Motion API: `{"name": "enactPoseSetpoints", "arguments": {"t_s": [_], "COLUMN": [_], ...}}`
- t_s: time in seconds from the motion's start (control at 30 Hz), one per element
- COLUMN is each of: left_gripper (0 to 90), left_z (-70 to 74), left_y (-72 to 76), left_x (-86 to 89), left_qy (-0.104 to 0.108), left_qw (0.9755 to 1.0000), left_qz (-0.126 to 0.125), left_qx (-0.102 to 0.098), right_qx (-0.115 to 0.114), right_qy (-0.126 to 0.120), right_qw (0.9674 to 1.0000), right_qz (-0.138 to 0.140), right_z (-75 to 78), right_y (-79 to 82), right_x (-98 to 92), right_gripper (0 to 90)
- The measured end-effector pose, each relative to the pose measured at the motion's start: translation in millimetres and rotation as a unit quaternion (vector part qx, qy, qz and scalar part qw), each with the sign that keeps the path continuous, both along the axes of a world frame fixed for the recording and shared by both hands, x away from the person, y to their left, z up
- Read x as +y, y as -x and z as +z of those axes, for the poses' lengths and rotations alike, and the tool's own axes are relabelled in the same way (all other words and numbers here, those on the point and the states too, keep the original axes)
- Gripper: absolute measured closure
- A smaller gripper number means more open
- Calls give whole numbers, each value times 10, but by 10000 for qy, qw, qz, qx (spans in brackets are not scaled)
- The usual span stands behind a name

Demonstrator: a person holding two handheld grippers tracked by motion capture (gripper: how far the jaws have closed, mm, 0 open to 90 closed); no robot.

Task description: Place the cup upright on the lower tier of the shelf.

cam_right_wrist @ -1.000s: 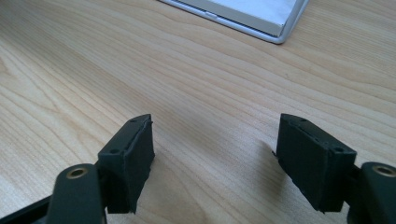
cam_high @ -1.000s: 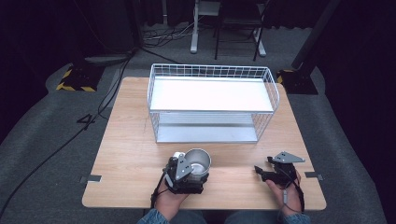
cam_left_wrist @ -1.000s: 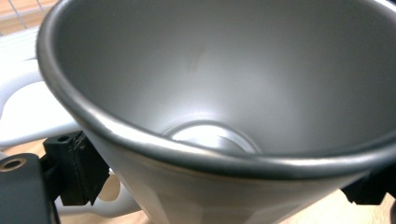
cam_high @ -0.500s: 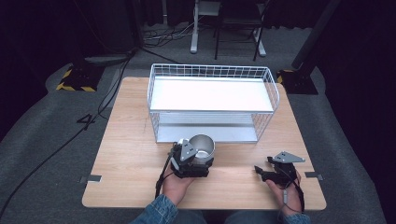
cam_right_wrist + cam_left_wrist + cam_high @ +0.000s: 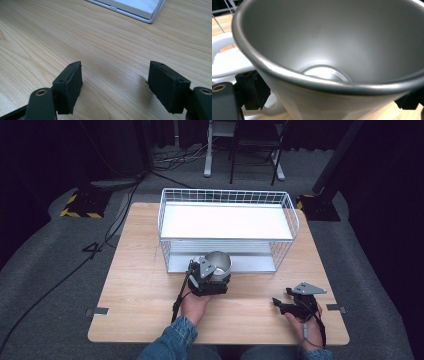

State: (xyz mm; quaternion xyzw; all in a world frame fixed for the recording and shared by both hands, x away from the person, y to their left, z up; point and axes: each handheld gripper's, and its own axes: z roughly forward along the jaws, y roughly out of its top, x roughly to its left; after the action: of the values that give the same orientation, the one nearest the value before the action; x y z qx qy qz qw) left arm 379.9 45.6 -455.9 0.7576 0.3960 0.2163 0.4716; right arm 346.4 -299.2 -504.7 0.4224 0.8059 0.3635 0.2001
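We have the metal cup (image 5: pixel 219 264) clamped in our left gripper (image 5: pixel 212 276), fingers (image 5: pixel 253 91) pinching its wall at centre frame, just in front of the wire basket (image 5: pixel 227 227). The cup's open mouth points up, its axis upright, and the basket's lower shelf opening lies straight ahead of it, toward the top of the frame. Our right gripper (image 5: pixel 280 304) rests low at the lower right on the table (image 5: pixel 135 285), fingers (image 5: pixel 70 85) spread apart and holding nothing, well away from the cup. The left hand is clearly the nearer one.
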Motion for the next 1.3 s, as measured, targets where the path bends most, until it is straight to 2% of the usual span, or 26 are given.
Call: {"name": "enactPoseSetpoints", "arguments": {"t_s": [0.37,0.63,0.67,0.8,0.93,1.03,1.07,1.1,1.13,1.17,1.2,1.23,1.27,1.3], "left_gripper": [85,85,85,85,84,84,84,85,84,84,84,84,84,84], "left_z": [-6,-120,-122,-123,-167,-172,-175,-175,-188,-195,-200,-201,-190,-203], "left_y": [-285,-449,-477,-558,-634,-704,-715,-741,-734,-745,-798,-811,-875,-890], "left_x": [-56,-101,-109,-159,-208,-235,-249,-244,-280,-286,-261,-256,-204,-209], "left_qy": [21,130,111,78,-10,-8,-20,-136,-35,-47,-191,-253,-548,-450], "left_qw": [9998,9995,9995,9994,9994,9993,9988,9985,9974,9971,9983,9977,9974,9980], "left_qz": [190,278,285,304,330,372,478,481,718,763,527,603,303,353], "left_qx": [-52,-88,-43,-138,-69,-100,-108,-216,-71,-54,-159,-184,-345,-264], "right_qx": [9,-1,-2,-6,-3,-12,-20,-24,-26,-24,-25,-26,-29,-33], "right_qy": [-7,5,6,13,8,14,18,22,23,24,25,25,30,33], "right_qw": [10000,10000,10000,10000,10000,10000,10000,10000,10000,10000,10000,10000,10000,10000], "right_qz": [49,58,58,61,59,69,62,62,69,74,76,76,77,79], "right_z": [0,1,1,1,1,0,1,1,1,1,1,1,1,1], "right_y": [1,3,3,4,4,5,7,7,8,8,8,9,10,10], "right_x": [4,6,6,7,7,8,10,10,10,10,11,11,12,12], "right_gripper": [275,275,275,275,276,275,275,275,276,275,275,276,276,276]}}
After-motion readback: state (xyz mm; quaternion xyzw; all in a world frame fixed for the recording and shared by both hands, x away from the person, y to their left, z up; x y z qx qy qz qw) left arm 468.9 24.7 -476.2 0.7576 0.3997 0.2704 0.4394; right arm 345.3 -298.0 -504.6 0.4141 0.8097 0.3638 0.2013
